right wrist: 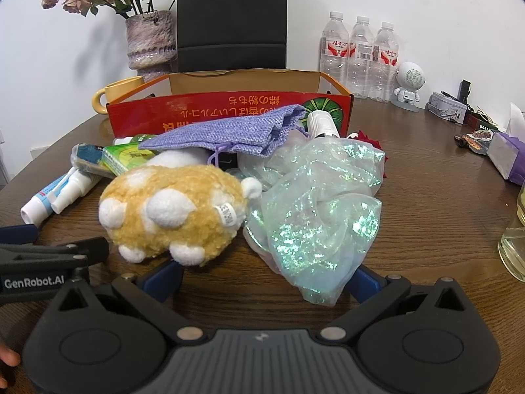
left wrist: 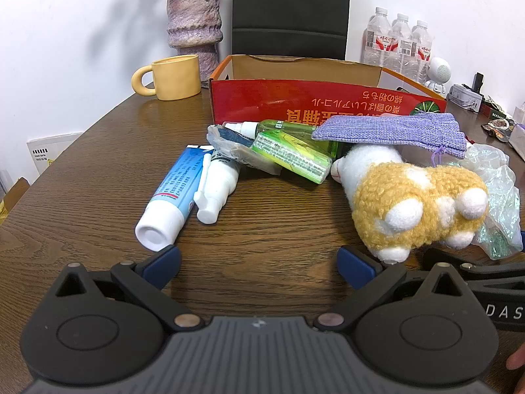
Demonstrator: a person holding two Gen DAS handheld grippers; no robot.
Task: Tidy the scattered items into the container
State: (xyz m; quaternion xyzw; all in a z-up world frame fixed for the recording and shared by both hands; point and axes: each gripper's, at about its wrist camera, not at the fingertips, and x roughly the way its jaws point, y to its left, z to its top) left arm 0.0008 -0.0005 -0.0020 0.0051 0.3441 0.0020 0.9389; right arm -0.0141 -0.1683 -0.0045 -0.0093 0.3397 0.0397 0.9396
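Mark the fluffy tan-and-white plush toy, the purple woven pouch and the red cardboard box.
fluffy tan-and-white plush toy (right wrist: 174,210), right wrist view, tan back
purple woven pouch (left wrist: 387,129), left wrist view, fabric middle
red cardboard box (left wrist: 295,101), left wrist view, front wall

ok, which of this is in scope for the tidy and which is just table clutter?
In scope: red box, plush toy, purple pouch, shimmery fabric, blue tube, white spray bottle, green bottle, green packet.
Clutter: yellow mug, vase, water bottles.

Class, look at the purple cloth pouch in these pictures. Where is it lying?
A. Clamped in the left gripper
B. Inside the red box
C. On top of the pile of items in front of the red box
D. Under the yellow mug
C: the purple pouch lies draped across the green bottle and the plush toy, in front of the red box.
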